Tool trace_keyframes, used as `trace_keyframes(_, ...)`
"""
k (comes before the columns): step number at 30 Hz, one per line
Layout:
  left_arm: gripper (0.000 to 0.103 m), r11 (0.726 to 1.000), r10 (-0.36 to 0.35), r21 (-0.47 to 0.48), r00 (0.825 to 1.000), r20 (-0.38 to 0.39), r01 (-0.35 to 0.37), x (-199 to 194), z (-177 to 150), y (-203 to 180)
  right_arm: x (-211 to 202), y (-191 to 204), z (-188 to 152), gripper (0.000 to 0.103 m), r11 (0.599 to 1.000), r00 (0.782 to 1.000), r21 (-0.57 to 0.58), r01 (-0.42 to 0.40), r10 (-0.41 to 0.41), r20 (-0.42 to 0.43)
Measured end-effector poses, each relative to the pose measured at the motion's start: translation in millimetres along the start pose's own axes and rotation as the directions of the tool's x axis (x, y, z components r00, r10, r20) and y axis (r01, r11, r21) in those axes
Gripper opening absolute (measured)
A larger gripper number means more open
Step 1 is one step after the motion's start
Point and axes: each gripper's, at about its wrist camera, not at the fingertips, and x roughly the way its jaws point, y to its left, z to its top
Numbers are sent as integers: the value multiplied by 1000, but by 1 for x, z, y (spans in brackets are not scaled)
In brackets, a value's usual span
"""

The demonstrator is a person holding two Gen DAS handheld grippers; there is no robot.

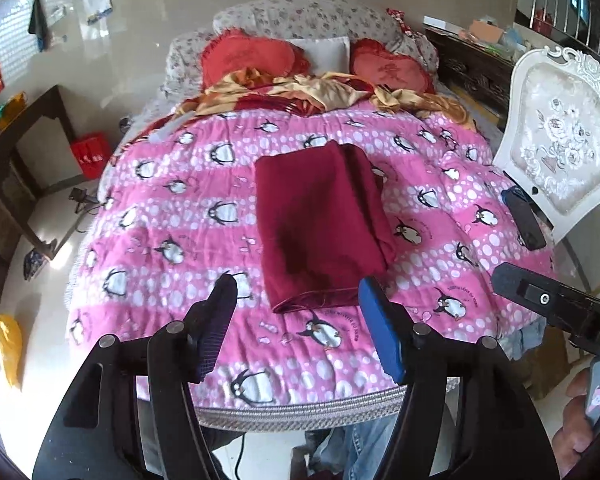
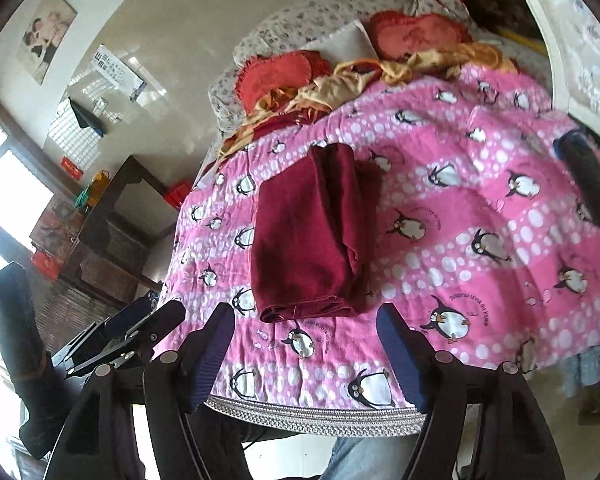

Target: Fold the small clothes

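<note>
Folded maroon cloth (image 1: 324, 224) lies flat at frame centre on the pink penguin quilt (image 1: 172, 216), long side running away from the cams. Left gripper (image 1: 300, 300) hovers at lower centre just short of its near edge, jaws wide, holding nothing. Right gripper (image 2: 306, 332) likewise, wide & empty. Dark object (image 1: 524, 220) at right edge, poss. a phone. White chair (image 1: 556, 128) upper right.

The folded cloth (image 1: 324, 224) was dark maroon. Under it, the quilt (image 1: 180, 216) was pink with white dots and black-and-white penguins. At the far end lay red heart cushions (image 1: 244, 58).
</note>
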Motion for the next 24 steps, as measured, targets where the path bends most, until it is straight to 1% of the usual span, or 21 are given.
trace_keyframes(2, 64, 1000, 14, 0, 1000, 5, -14, -10, -1, 0, -8, 5, -2, 71, 1000, 1000, -9, -1, 1, 8)
trace_keyframes(7, 64, 999, 48, 3, 998, 31, -48, -33, -3, -3, -27, 15, -6, 71, 999, 999, -37, 28, -27, 31)
trace_keyframes(11, 64, 999, 52, -6, 998, 43, -52, -49, -3, -4, -42, 24, -9, 72, 997, 998, -65, 47, -44, 50)
trace_keyframes(19, 64, 996, 85, 3, 995, 50, -85, -63, -3, -8, -57, 36, -11, 72, 992, 994, -99, 85, -77, 83)
trace_keyframes(24, 64, 997, 75, 8, 997, 29, -75, -63, -5, -11, -56, 37, -11, 73, 991, 993, -98, 91, -84, 81)
